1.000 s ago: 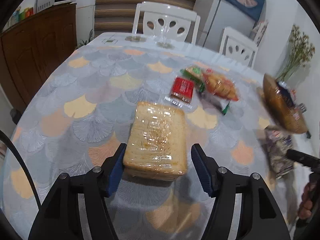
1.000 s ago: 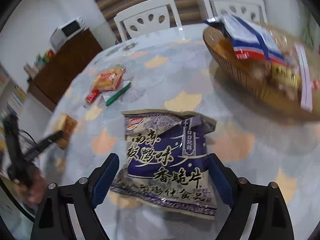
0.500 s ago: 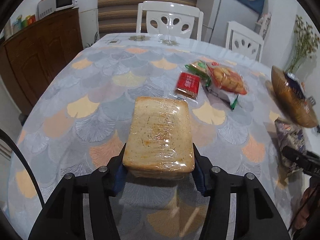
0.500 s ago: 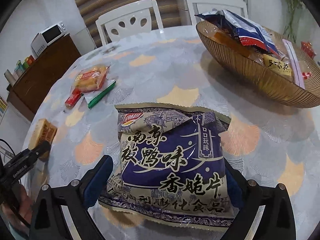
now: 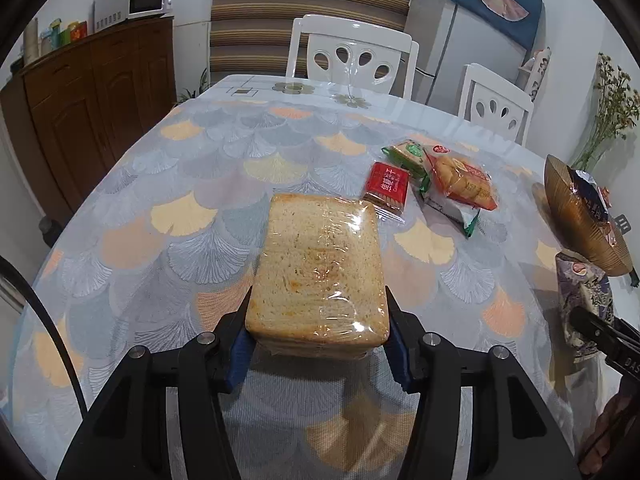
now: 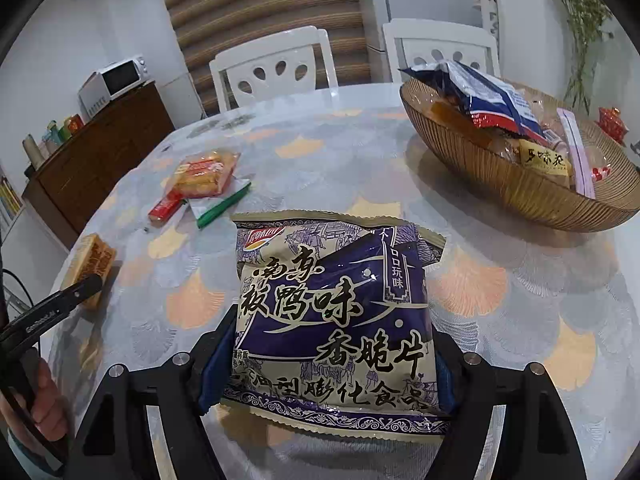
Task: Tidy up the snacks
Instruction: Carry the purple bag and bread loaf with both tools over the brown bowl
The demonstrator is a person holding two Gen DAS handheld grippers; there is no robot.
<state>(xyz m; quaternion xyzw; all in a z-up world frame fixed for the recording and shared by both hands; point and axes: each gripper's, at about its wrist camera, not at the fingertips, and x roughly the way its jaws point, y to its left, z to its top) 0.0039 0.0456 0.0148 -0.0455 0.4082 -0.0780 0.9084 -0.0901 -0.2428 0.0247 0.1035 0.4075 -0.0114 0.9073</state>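
Observation:
A plastic-wrapped block of sliced bread (image 5: 320,264) sits between my left gripper's (image 5: 318,332) blue pads, which press on both its sides; it is shut on it near the table's front. My right gripper (image 6: 328,352) has a purple chip bag (image 6: 332,300) between its jaws. They are closing, and the pads touch the bag's creased lower sides. A brown ribbed basket (image 6: 520,196) with several snack packs stands to the right of the bag. In the right wrist view the bread (image 6: 90,264) shows far left, with a left finger (image 6: 72,296) on it.
Loose on the patterned tablecloth (image 5: 180,208) lie a red pack (image 5: 386,186), a green pack (image 5: 408,154) and an orange biscuit pack (image 5: 460,182). White chairs (image 5: 352,52) stand at the far edge. A brown cabinet (image 5: 92,112) is at the left.
My left jaws have shut onto the bread, which lay loose between them before. My right jaws have narrowed onto the chip bag, and that view has swung so the basket sits further right.

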